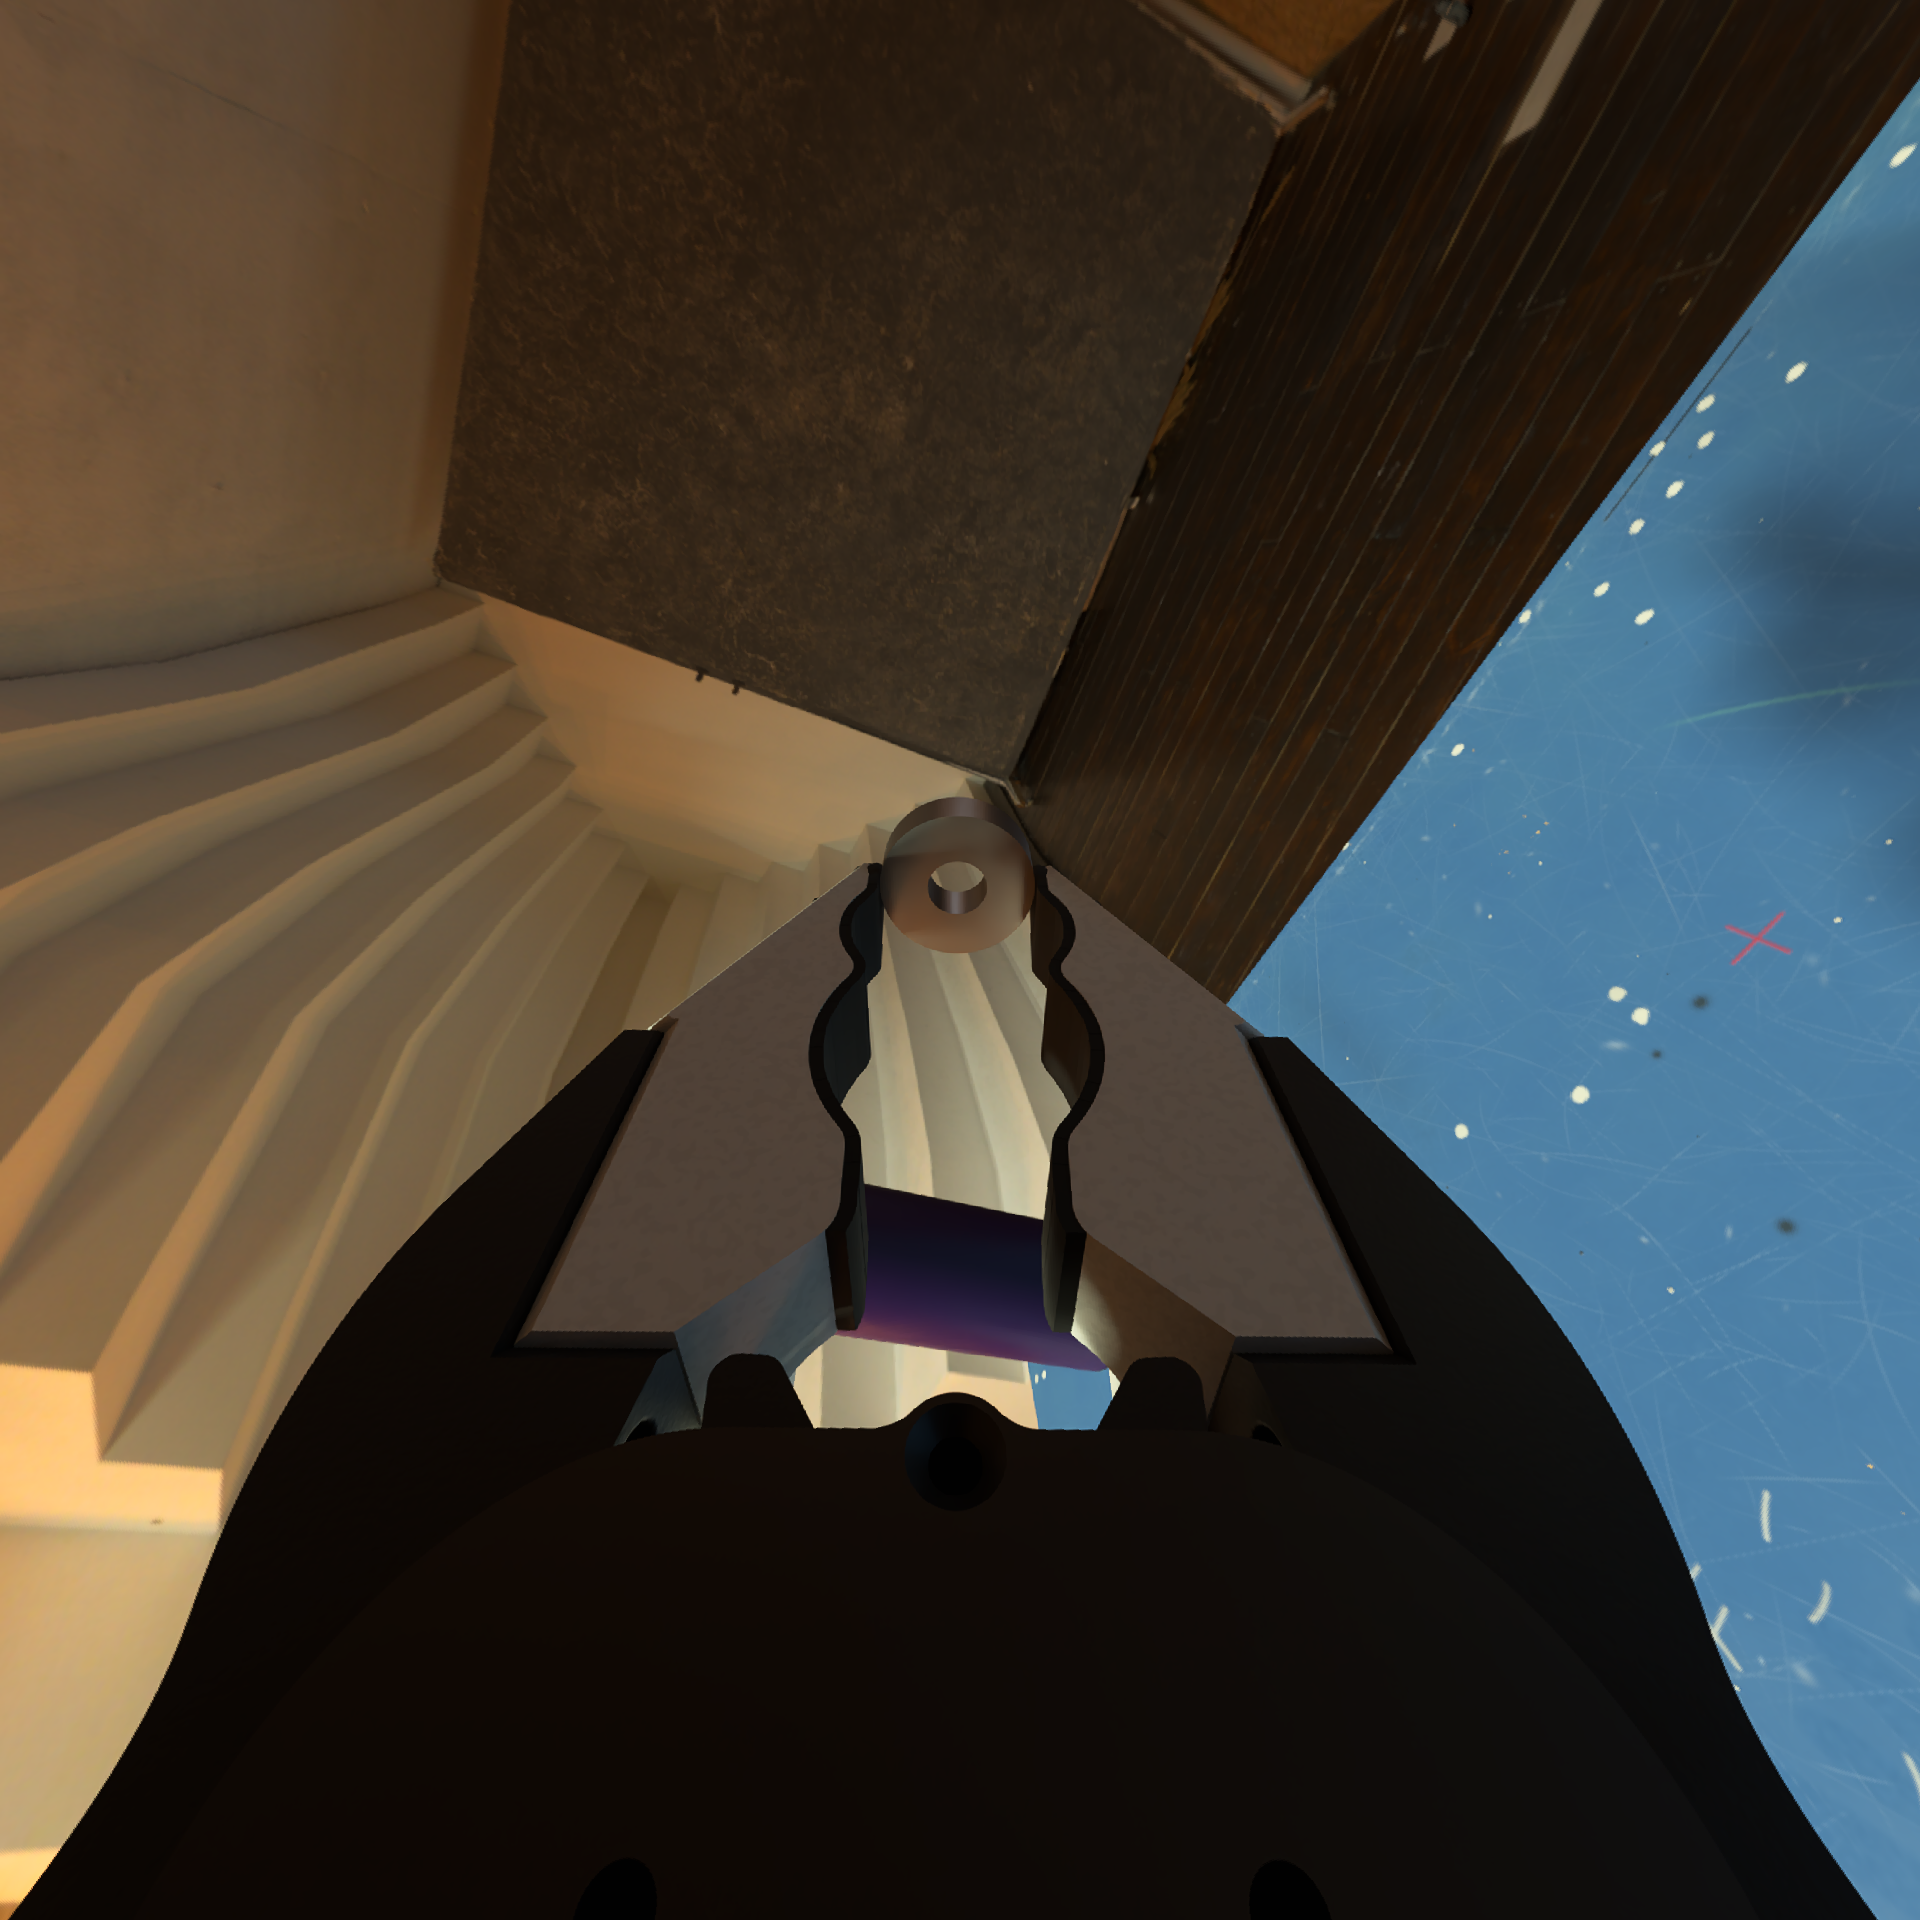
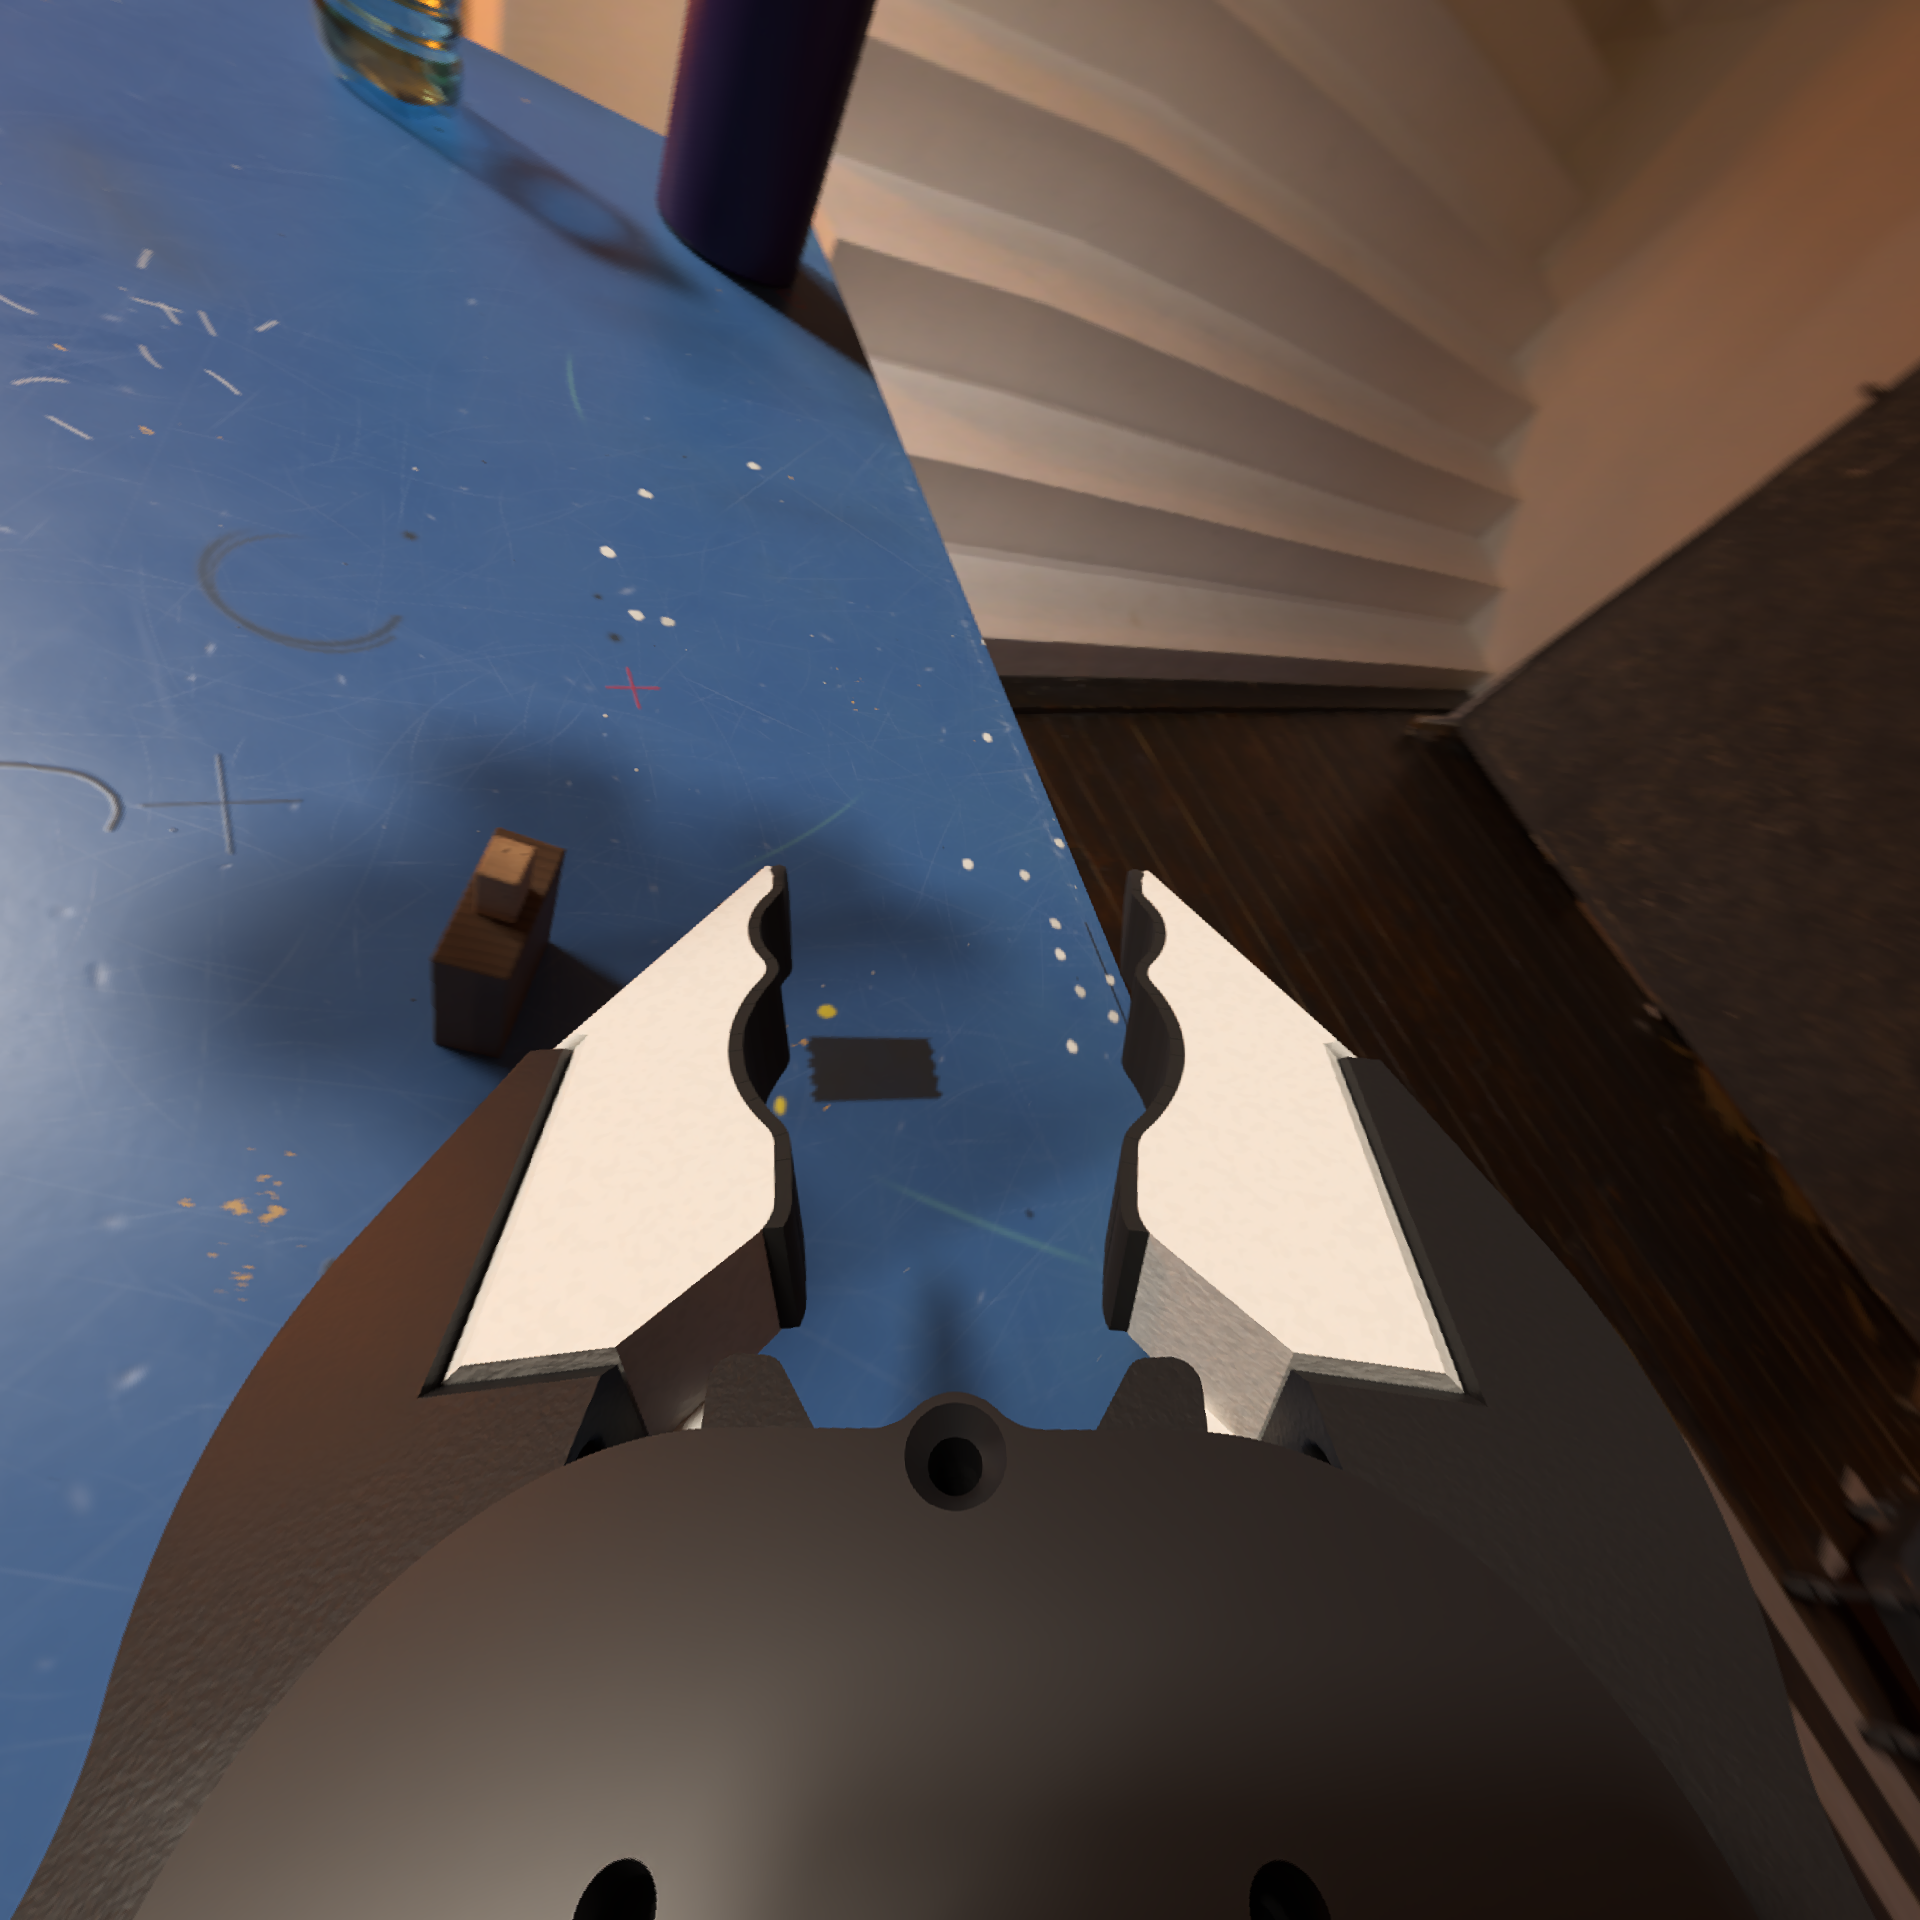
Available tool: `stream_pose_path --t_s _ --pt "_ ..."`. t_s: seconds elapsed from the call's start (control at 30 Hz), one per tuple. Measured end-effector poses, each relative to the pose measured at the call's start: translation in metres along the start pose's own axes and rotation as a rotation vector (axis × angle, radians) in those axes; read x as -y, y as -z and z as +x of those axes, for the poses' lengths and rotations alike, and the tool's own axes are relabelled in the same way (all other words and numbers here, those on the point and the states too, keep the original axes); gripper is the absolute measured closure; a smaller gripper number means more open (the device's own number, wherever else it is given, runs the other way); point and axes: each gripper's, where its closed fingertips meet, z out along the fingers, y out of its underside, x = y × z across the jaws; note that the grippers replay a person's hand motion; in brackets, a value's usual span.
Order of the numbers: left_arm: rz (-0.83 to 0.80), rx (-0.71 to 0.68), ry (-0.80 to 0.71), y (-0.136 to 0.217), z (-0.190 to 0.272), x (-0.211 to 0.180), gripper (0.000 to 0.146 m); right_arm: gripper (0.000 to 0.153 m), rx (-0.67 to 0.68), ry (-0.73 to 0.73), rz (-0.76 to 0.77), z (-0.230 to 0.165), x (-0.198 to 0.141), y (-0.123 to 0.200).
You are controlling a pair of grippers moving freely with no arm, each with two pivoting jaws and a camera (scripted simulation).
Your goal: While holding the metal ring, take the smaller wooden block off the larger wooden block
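In the left wrist view my left gripper (image 1: 957,883) is shut on the metal ring (image 1: 957,896), a thick grey washer held at the fingertips, hole facing the camera, lifted off the blue table (image 1: 1662,1039). In the right wrist view my right gripper (image 2: 956,883) is open and empty above the blue table (image 2: 416,520), near its right edge. The smaller wooden block (image 2: 507,880), pale, sits on the larger wooden block (image 2: 488,961), dark brown, to the left of my left finger and a little ahead of it.
A dark purple cylinder (image 2: 758,135) stands at the table's far right edge; part of it shows between my left fingers (image 1: 951,1273). A glass jar (image 2: 400,47) stands far back. A black tape patch (image 2: 873,1068) lies between my right fingers. Dark wooden floor (image 2: 1403,987) lies beyond the edge.
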Motion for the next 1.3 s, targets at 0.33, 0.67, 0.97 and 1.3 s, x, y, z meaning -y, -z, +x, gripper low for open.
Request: stream_pose_path --t_s 0.33,0.67,0.97,1.3 --pt "-0.001 -0.021 0.016 0.002 -0.001 -0.008 0.118 0.126 0.188 0.019 -0.098 0.018 -0.001 -0.012" --pt "-0.008 -0.002 0.121 0.001 -0.010 -0.011 0.118 0.115 0.164 -0.029 0.048 0.041 0.039 0.019" --pt "-0.162 -0.042 0.141 -0.016 0.004 -0.024 0.118 0.109 -0.017 -0.366 0.210 -0.046 0.027 0.034" --pt "-0.178 -0.097 0.108 -0.026 0.021 -0.021 0.118 0.113 -0.010 -0.185 -0.192 -0.106 -0.022 -0.048"
